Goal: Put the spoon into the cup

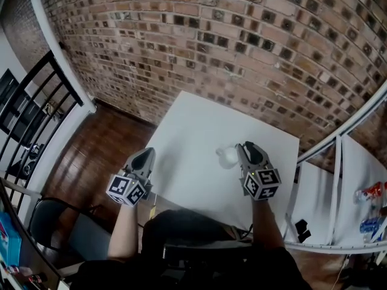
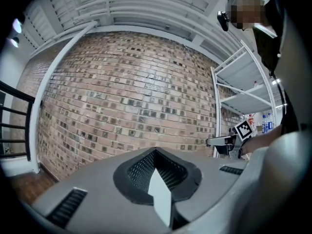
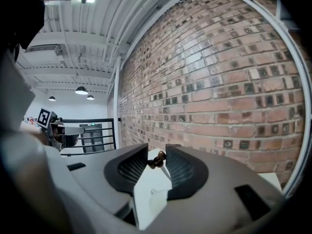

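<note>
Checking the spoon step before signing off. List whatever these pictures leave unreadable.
Spoon: head view, none shows; the right gripper may cover it.
Small dark piece gripped in the right gripper view: too small to name.
Cup, head view: pale against the white table, partly behind the gripper; its inside is unreadable.
Shelf items, head view: cut off by the right edge.

Your white table (image 1: pixel 181 180) spread below you, one small white cup (image 1: pixel 228 156) apparently resting on it, toward your right side
</note>
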`<control>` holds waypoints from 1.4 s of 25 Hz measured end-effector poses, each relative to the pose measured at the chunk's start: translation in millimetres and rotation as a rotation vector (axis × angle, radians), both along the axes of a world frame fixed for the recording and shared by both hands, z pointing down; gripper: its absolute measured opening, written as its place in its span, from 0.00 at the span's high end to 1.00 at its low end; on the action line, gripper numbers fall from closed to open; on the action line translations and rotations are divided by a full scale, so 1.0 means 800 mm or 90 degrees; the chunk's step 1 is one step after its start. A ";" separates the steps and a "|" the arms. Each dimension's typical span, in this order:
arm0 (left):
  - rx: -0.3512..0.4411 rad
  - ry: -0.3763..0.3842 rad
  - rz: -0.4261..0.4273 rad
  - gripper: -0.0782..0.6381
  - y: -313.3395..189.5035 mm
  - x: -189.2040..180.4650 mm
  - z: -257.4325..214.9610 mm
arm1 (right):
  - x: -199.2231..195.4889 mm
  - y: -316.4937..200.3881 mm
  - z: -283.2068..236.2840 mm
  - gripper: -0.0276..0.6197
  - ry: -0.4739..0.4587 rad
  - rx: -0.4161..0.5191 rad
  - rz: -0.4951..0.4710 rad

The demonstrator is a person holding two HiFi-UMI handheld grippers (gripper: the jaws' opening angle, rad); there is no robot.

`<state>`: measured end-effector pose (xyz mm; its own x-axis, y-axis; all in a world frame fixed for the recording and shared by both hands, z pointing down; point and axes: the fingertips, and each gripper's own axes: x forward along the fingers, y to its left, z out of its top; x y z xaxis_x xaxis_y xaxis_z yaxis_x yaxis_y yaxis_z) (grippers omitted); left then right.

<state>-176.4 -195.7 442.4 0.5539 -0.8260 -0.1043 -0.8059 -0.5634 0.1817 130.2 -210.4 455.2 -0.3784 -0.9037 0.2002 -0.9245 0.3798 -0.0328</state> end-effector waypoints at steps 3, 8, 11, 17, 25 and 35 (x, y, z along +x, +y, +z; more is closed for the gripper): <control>-0.001 -0.001 -0.004 0.89 0.000 -0.003 0.001 | -0.005 -0.001 0.020 0.78 0.003 -0.022 -0.009; -0.001 -0.010 0.002 0.89 -0.006 -0.004 0.000 | -0.002 -0.001 0.065 0.78 -0.021 -0.079 -0.013; 0.000 -0.010 0.005 0.89 -0.009 0.000 -0.001 | 0.002 0.000 0.084 0.78 -0.039 -0.107 -0.013; -0.010 -0.013 0.007 0.89 -0.009 0.006 0.006 | 0.004 -0.002 0.101 0.78 -0.034 -0.129 -0.017; -0.020 -0.016 0.000 0.89 -0.005 -0.002 0.013 | 0.009 0.000 0.124 0.78 -0.043 -0.148 -0.010; -0.035 -0.024 0.003 0.89 0.000 -0.005 0.020 | 0.027 0.013 0.154 0.78 -0.065 -0.173 0.025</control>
<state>-180.1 -195.8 458.3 0.5610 -0.8270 -0.0383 -0.8099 -0.5578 0.1814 151.6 -199.7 578.6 -0.3753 -0.8362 0.3999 -0.9248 0.3091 -0.2216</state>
